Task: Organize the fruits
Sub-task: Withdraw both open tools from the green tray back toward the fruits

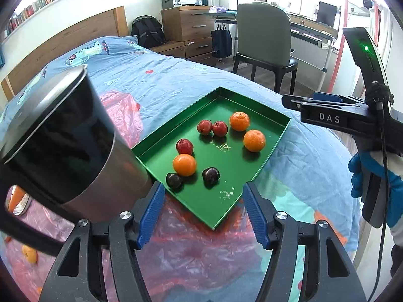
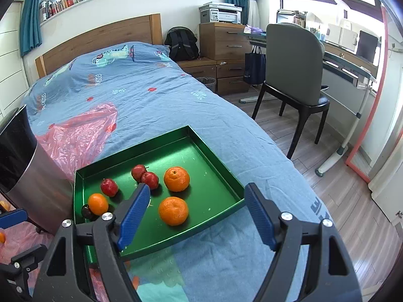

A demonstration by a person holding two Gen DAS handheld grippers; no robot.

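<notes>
A green tray [image 1: 254, 176] [image 2: 221, 168] lies on the bed and holds three oranges [image 1: 184, 164] [image 2: 173, 211], three red apples [image 1: 184, 146] [image 2: 109, 187] and two dark plums [image 1: 210, 175]. My left gripper [image 1: 202, 212] is open and empty, just short of the tray's near corner. My right gripper [image 2: 197, 214] is open and empty, above the tray's near right edge. It also shows from the side in the left wrist view [image 1: 292, 100], where its fingers look shut.
A steel bin with a black liner [image 1: 63, 136] [image 2: 27, 166] stands left of the tray. Pink plastic sheet [image 1: 191, 254] covers the blue bedspread [image 2: 141, 88], with oranges [image 1: 29, 254] on it at far left. A chair [image 2: 294, 75] and desk stand right.
</notes>
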